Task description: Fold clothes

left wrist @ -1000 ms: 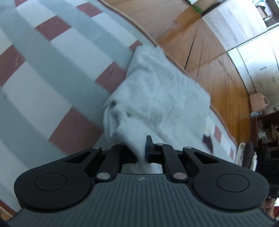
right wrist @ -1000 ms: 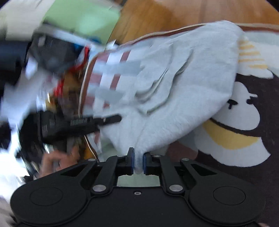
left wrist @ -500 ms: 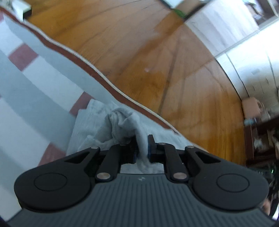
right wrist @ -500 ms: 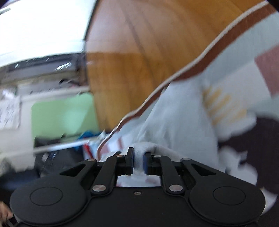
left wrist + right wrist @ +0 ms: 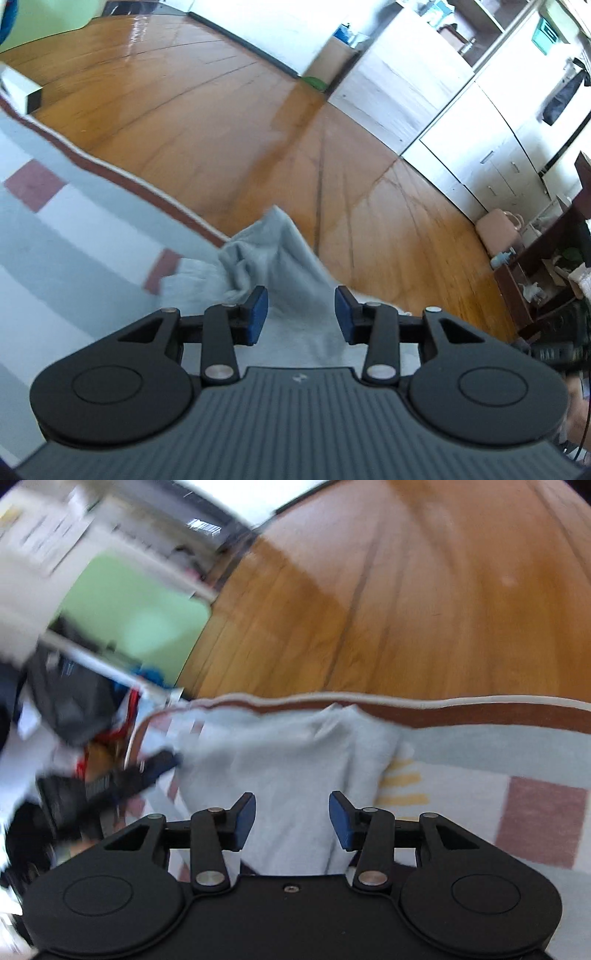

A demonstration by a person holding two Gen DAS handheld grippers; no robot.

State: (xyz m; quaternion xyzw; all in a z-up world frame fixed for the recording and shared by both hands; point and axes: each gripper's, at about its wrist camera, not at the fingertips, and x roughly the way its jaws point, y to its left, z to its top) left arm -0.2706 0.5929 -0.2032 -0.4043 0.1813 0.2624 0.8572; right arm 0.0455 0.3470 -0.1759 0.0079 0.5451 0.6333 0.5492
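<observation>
A light grey garment (image 5: pixel 280 258) lies bunched at the far edge of a checked rug (image 5: pixel 74 236), one corner reaching onto the wooden floor. My left gripper (image 5: pixel 301 312) hovers over it with its jaws opening; grey cloth lies between them, but the blue pads (image 5: pixel 258 306) do not press on it. In the right wrist view the same grey garment (image 5: pixel 295 760) lies folded flat near the rug's brown border (image 5: pixel 443 710). My right gripper (image 5: pixel 291 814) is above it, jaws opening, cloth beneath the gap and not pinched. The other gripper (image 5: pixel 122 779) shows blurred at the left.
Wooden floor (image 5: pixel 258 129) stretches beyond the rug to white cabinets (image 5: pixel 480 129) and a dark shelf unit (image 5: pixel 546 258). A white box (image 5: pixel 18 92) sits at the rug's far left. In the right wrist view a green panel (image 5: pixel 136 616) and dark clutter (image 5: pixel 66 701) stand at left.
Both grippers carried the garment's edge toward the rug's far border, then let go: each went from shut on grey cloth to jaws apart, and the cloth dropped onto the rug.
</observation>
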